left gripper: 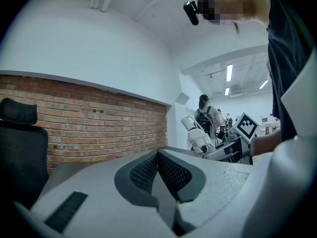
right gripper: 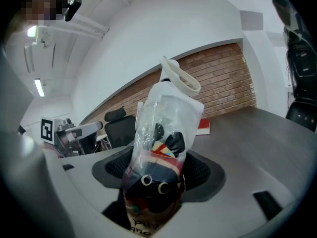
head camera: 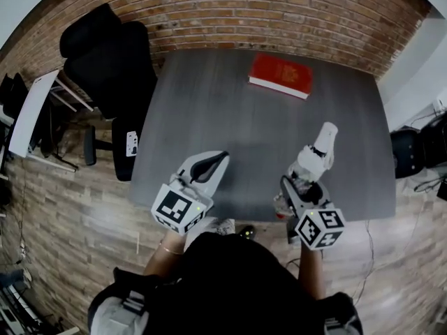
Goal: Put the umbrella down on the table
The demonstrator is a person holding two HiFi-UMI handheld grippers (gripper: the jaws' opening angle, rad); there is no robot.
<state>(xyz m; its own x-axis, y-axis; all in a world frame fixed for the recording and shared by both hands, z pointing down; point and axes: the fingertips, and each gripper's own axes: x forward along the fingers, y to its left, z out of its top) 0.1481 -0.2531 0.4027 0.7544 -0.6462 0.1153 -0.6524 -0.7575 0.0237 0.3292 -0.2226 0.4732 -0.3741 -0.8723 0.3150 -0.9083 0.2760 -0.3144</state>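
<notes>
The umbrella is a small folded one in a clear plastic sleeve, with a white handle and a dark, colourful cartoon print. My right gripper is shut on its lower part and holds it above the near right part of the grey table. In the right gripper view the umbrella stands up between the pads, handle end away from me. My left gripper hovers over the table's near edge, jaws together with nothing between them; its pads meet in the left gripper view.
A red book lies at the table's far side. A black office chair stands off the table's left end, with a white desk beyond it. A brick wall runs behind the table.
</notes>
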